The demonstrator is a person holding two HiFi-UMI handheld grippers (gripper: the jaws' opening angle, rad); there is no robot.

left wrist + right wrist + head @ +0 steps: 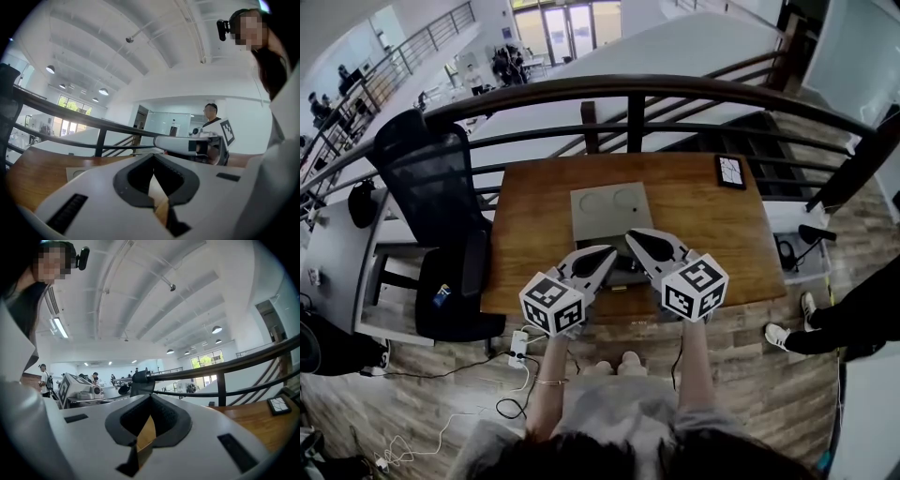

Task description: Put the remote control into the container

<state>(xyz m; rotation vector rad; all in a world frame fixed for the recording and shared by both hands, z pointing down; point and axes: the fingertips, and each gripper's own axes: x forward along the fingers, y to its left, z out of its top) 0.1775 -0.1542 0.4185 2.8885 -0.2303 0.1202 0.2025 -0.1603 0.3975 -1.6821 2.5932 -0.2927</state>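
Wooden table (534, 234) by a dark railing (628, 89) is seen from above, w/ an open office hall beyond. At its near edge a dark oblong shape, taken to be the remote control (625, 269), is seen just in front of the grey container (609, 214). It is mostly covered by the gripper tips, so contact w/ the container cannot be told. The container is set flat at approx. table centre, w/ two round recesses shown in its top. The left gripper (607, 253) and right gripper (634, 235) are held over the remote control, tips angled inward and near each other. Both pairs of jaws are closed, pads brought together on themselves, as shown in each gripper view. A small black rect. tile (730, 172) w/ white lines is placed at the far right corner, well apart from the container. A black mesh chair (431, 187) is stood left of the table, and a power strip (517, 349) is laid on the plank floor (750, 375) below.
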